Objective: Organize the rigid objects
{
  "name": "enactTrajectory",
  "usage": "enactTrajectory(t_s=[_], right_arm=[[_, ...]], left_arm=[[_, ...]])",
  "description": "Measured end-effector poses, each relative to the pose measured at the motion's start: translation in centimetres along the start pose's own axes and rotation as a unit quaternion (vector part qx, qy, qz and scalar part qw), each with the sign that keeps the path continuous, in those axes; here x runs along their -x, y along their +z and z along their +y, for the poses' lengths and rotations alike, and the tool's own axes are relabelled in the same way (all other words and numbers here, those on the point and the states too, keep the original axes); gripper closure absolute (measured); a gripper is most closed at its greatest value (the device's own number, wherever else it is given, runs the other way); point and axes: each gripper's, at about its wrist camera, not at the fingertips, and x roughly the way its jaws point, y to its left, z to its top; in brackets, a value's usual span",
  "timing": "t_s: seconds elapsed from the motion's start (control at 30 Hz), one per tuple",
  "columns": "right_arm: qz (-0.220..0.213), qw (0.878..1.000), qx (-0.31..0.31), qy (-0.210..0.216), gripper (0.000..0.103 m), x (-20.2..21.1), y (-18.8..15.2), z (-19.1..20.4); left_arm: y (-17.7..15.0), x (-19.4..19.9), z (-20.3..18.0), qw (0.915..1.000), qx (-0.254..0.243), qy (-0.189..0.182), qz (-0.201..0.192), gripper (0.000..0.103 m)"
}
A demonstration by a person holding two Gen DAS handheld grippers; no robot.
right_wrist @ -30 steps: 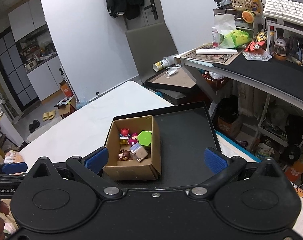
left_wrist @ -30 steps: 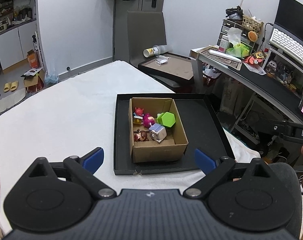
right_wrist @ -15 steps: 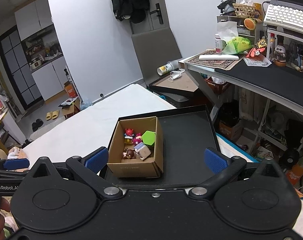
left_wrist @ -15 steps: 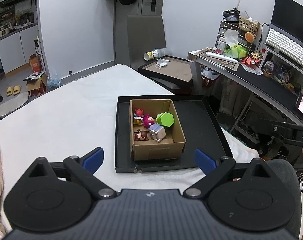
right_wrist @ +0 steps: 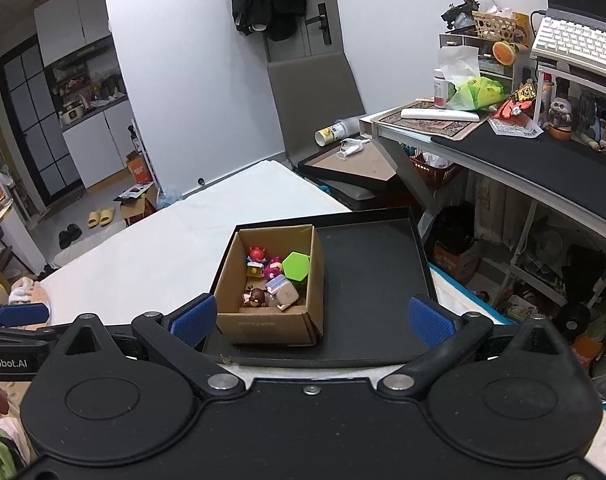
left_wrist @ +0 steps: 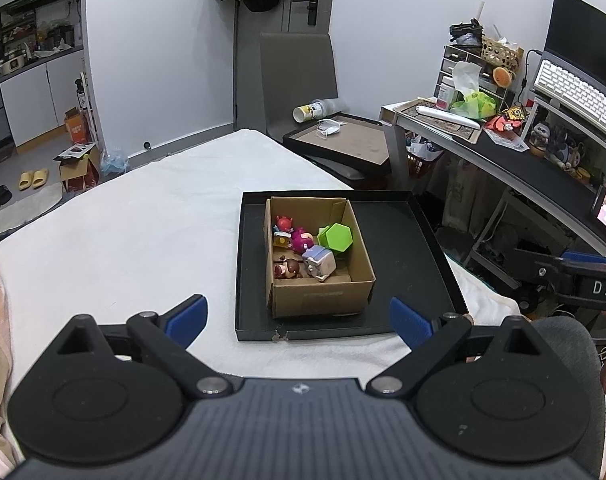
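A brown cardboard box stands in the left part of a shallow black tray on a white bed. Inside lie several small toys: a green hexagonal block, a pale cube figure, a brown figure, a pink one and a red one. My left gripper is open and empty, held back from the tray's near edge. My right gripper is open and empty, above the tray's near edge.
The white bed surface spreads to the left of the tray. A cluttered desk with a keyboard stands to the right. A grey chair and a second framed tray sit beyond the bed's far end.
Both grippers have drawn back and up from the box, which looks smaller and farther away. Both stay open and empty. The toys have not moved.
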Motion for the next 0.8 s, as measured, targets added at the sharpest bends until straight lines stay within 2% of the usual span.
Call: enactTrajectory(t_s=[0.8], right_arm=[[0.009,1.000,0.007,0.001,0.000,-0.21,-0.51,0.27]], left_arm=[[-0.50,-0.14,0.24,1.0000,0.002,0.004,0.005,0.006]])
